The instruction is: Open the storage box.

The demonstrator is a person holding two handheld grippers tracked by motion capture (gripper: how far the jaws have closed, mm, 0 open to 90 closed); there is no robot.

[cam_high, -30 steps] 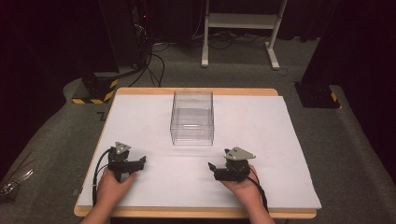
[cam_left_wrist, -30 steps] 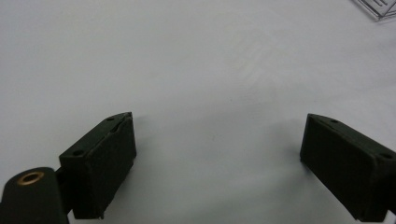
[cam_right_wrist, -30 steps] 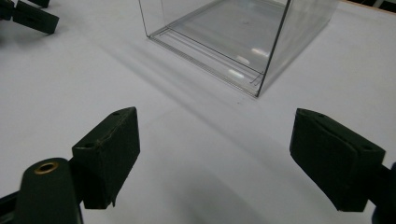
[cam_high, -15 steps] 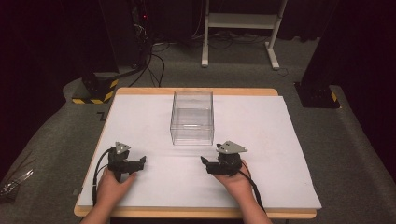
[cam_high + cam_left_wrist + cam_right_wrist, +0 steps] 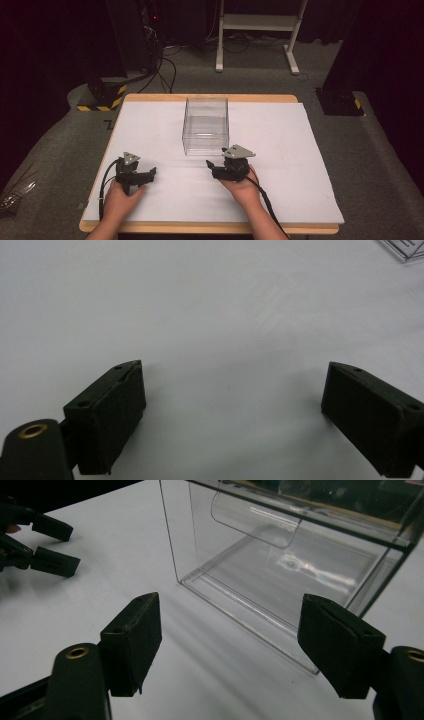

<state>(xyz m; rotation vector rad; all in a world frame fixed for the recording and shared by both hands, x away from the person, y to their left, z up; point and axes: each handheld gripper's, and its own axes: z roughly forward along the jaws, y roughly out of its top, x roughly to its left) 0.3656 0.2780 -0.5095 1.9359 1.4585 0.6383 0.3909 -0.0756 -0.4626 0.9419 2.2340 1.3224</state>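
High view: my right gripper (image 5: 216, 167) sits just before the clear box (image 5: 205, 125) at mid-table; I'd square it to the front face. Left gripper view: left gripper (image 5: 232, 410) spread wide over bare white sheet (image 5: 200, 305), roomy. Right gripper view: jaws agape, box edge near.

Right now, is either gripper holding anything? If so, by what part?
Nothing is held. The left gripper and the right gripper are both open with bare white table between the jaws; the clear box sits untouched ahead.
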